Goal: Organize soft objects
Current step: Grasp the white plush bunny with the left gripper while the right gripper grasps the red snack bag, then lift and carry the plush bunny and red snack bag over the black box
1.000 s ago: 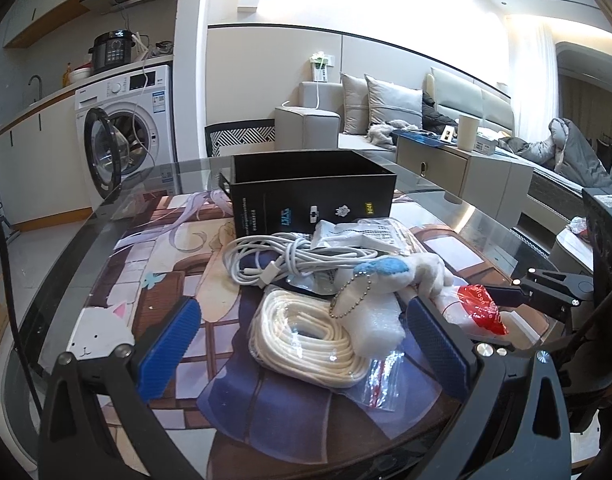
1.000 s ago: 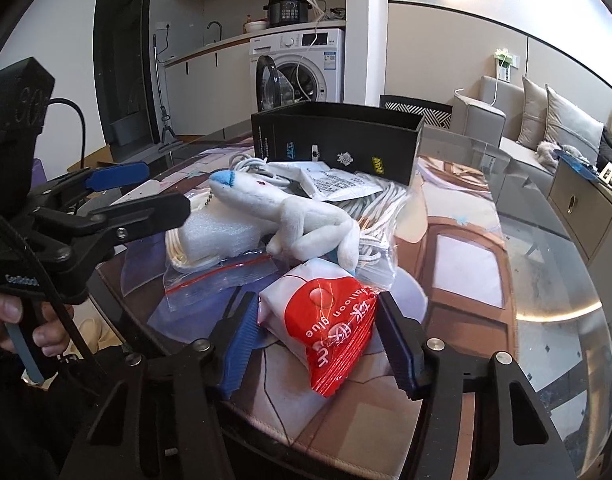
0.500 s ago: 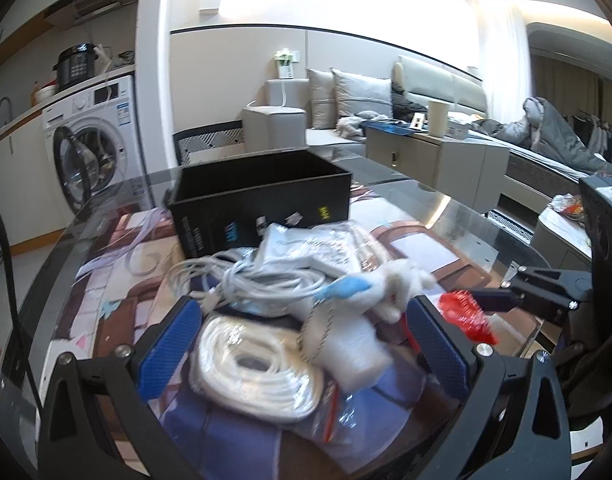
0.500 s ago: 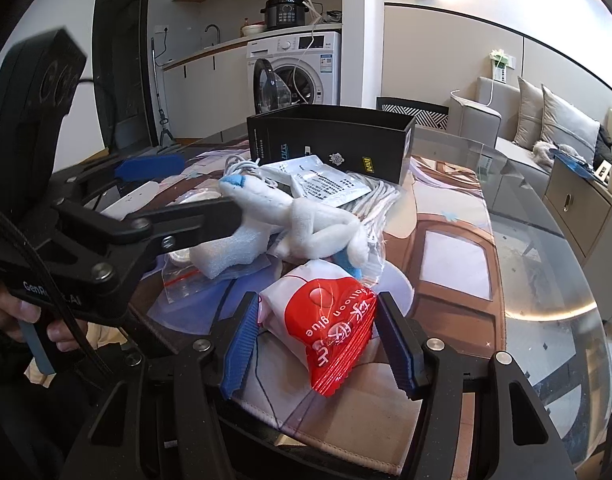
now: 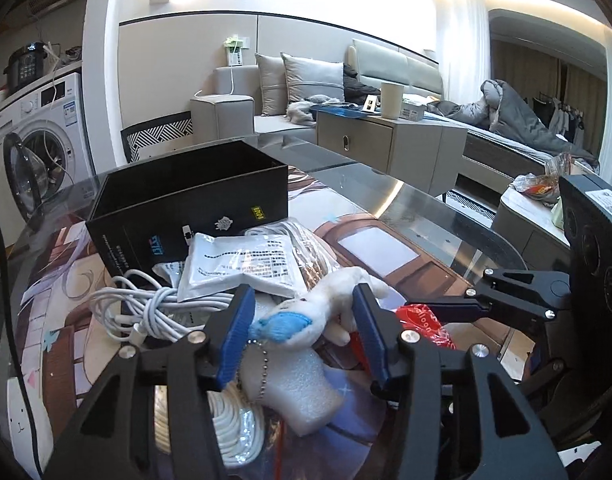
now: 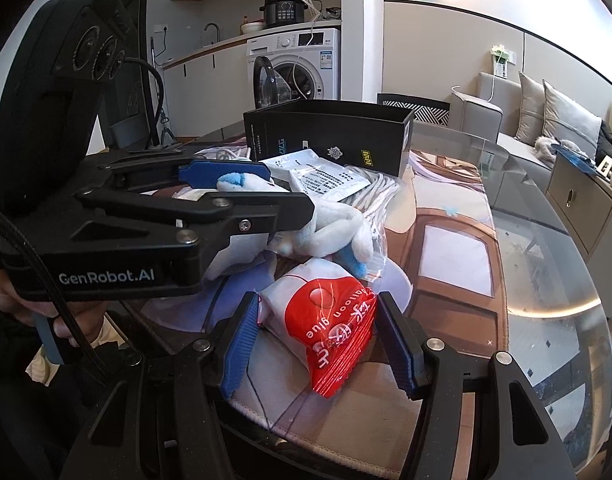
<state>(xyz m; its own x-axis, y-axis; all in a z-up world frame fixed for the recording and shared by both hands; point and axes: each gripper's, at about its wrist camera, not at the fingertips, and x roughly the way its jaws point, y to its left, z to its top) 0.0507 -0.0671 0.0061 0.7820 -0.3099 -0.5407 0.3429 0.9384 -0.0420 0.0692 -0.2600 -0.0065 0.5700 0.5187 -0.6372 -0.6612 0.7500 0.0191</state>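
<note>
A white plush toy with blue ears and a bead chain (image 5: 306, 320) lies on a pile on the glass table. My left gripper (image 5: 302, 320) has its fingers on both sides of the toy, narrowed around it; it also shows in the right wrist view (image 6: 266, 196) over the toy (image 6: 330, 228). My right gripper (image 6: 316, 340) has its blue pads on both sides of a red and white balloon glue packet (image 6: 330, 332), which rests on the mat. That packet also shows in the left wrist view (image 5: 422, 320). An open black box (image 5: 194, 200) stands behind the pile.
The pile holds coiled white cables (image 5: 146, 312), a bagged white rope coil (image 5: 234, 428), a white foam piece (image 5: 302, 392) and a printed plastic pouch (image 5: 242, 264). A patterned mat (image 6: 450, 248) covers the round glass table. A washing machine (image 6: 302, 64) and sofa (image 5: 306, 80) stand beyond.
My left gripper has moved forward over the rope coil to the plush toy and its fingers have narrowed around it. The right gripper stays around the red packet.
</note>
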